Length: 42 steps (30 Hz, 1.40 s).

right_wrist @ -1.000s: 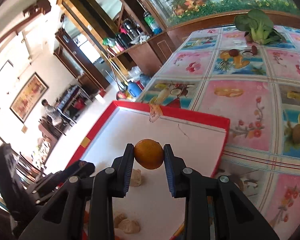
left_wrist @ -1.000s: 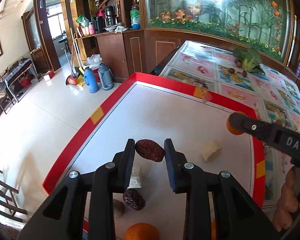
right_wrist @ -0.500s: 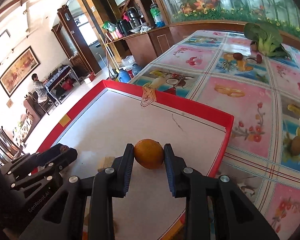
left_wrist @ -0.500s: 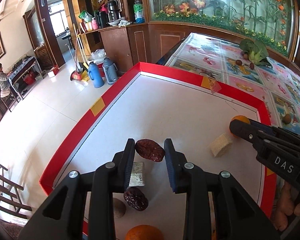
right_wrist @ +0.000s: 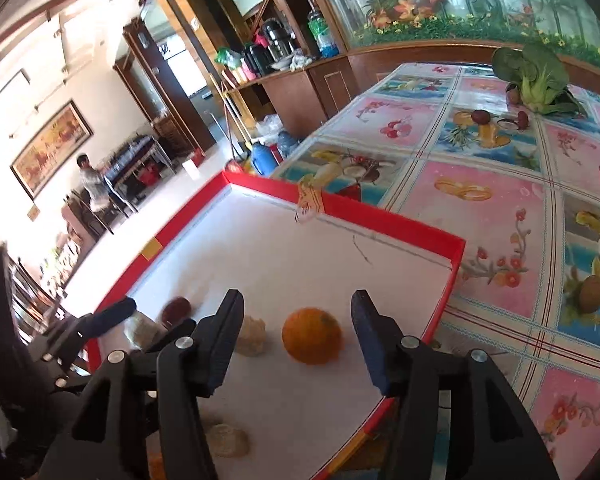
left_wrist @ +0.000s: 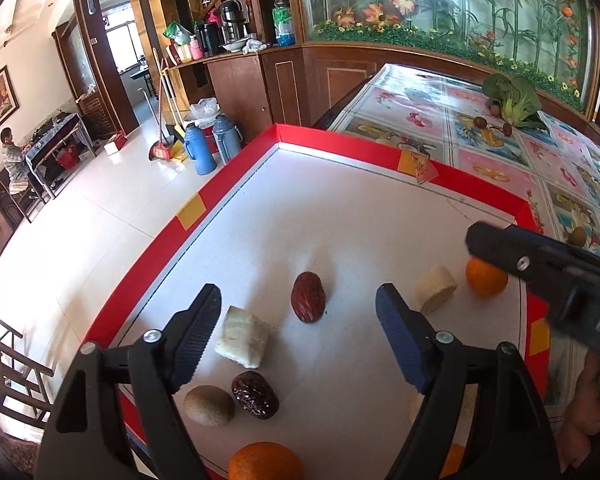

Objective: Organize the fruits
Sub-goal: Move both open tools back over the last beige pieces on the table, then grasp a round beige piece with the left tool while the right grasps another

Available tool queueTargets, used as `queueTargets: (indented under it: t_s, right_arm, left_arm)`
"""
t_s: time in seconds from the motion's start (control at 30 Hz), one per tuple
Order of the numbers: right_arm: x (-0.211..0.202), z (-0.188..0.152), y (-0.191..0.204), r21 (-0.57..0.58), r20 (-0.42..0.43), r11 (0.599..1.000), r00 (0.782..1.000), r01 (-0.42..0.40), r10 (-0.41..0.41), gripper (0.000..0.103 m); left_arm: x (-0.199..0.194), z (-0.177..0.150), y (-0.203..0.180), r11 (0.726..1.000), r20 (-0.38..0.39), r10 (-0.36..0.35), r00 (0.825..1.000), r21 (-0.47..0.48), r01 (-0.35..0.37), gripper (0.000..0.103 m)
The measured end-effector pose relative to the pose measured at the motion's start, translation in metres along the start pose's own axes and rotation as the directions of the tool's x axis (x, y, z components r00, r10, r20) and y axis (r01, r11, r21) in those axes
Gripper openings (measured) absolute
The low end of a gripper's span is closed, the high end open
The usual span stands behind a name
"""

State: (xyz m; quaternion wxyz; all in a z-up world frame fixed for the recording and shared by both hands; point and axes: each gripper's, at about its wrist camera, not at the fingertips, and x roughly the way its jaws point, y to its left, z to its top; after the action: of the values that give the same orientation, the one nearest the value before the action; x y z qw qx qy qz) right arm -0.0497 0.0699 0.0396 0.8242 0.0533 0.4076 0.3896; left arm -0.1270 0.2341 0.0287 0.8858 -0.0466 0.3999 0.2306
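Note:
A white tray with a red rim (left_wrist: 188,216) holds the fruit. My left gripper (left_wrist: 300,312) is open, and a red date (left_wrist: 309,297) lies on the tray floor between its fingers. My right gripper (right_wrist: 296,312) is open, and an orange (right_wrist: 311,335) rests on the tray between its fingers; this orange also shows in the left wrist view (left_wrist: 486,277) under the right gripper. A darker date (left_wrist: 255,394), a kiwi (left_wrist: 209,405), another orange (left_wrist: 266,462) and pale fruit chunks (left_wrist: 242,336) lie near the front.
The tray sits on a table with a fruit-print cloth (right_wrist: 500,208). A leafy green vegetable (right_wrist: 536,76) and small fruits lie at the table's far end. The tray's red rim (right_wrist: 456,276) is close to the right of the orange. Thermos jugs (left_wrist: 198,148) stand on the floor.
Both grippers have opened. The red date dropped from the left gripper onto the tray, and the orange left the right gripper and now rests on the tray.

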Motion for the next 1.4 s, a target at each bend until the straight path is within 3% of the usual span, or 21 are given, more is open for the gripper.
queueTargets:
  t_s: [0.17, 0.33, 0.4, 0.63, 0.77, 1.0, 1.17, 1.4]
  right_arm:
    - [-0.021, 0.012, -0.018, 0.068, 0.088, 0.997, 0.996, -0.031, 0.025, 0.061]
    - [-0.040, 0.023, -0.045, 0.141, 0.138, 0.990, 0.990, -0.013, -0.007, 0.061]
    - [-0.049, 0.027, -0.060, 0.167, 0.153, 0.986, 0.988, 0.003, -0.029, 0.061]
    - [-0.093, 0.028, -0.127, 0.217, 0.170, 0.966, 0.969, 0.141, -0.179, 0.061]
    - [-0.121, 0.023, -0.180, 0.253, 0.140, 0.940, 0.953, 0.229, -0.270, 0.061]
    - [-0.140, 0.012, -0.241, 0.269, 0.034, 0.911, 0.942, 0.314, -0.334, 0.040]
    - [-0.133, 0.009, -0.239, 0.241, -0.007, 0.928, 0.957, 0.285, -0.292, 0.039]
    - [-0.114, 0.006, -0.226, 0.126, -0.065, 0.912, 0.921, 0.390, -0.384, 0.039]
  left_arm:
    - [-0.007, 0.003, -0.011, 1.000, 0.014, 0.005, 1.000, 0.015, -0.005, 0.083]
    - [-0.027, 0.009, -0.030, 0.998, 0.061, 0.001, 0.998, 0.059, -0.005, 0.086]
    - [-0.039, 0.013, -0.041, 0.997, 0.088, -0.016, 0.996, 0.082, 0.009, 0.091]
    - [-0.068, 0.018, -0.098, 0.978, 0.135, -0.112, 0.985, 0.191, 0.085, 0.094]
    - [-0.073, 0.013, -0.137, 0.953, 0.106, -0.180, 0.978, 0.266, 0.146, 0.094]
    - [-0.078, 0.003, -0.200, 0.906, 0.063, -0.268, 0.961, 0.357, 0.229, 0.094]
    - [-0.076, 0.000, -0.236, 0.877, 0.039, -0.313, 0.949, 0.395, 0.273, 0.094]
    - [-0.076, -0.008, -0.262, 0.850, 0.026, -0.338, 0.941, 0.438, 0.293, 0.094]
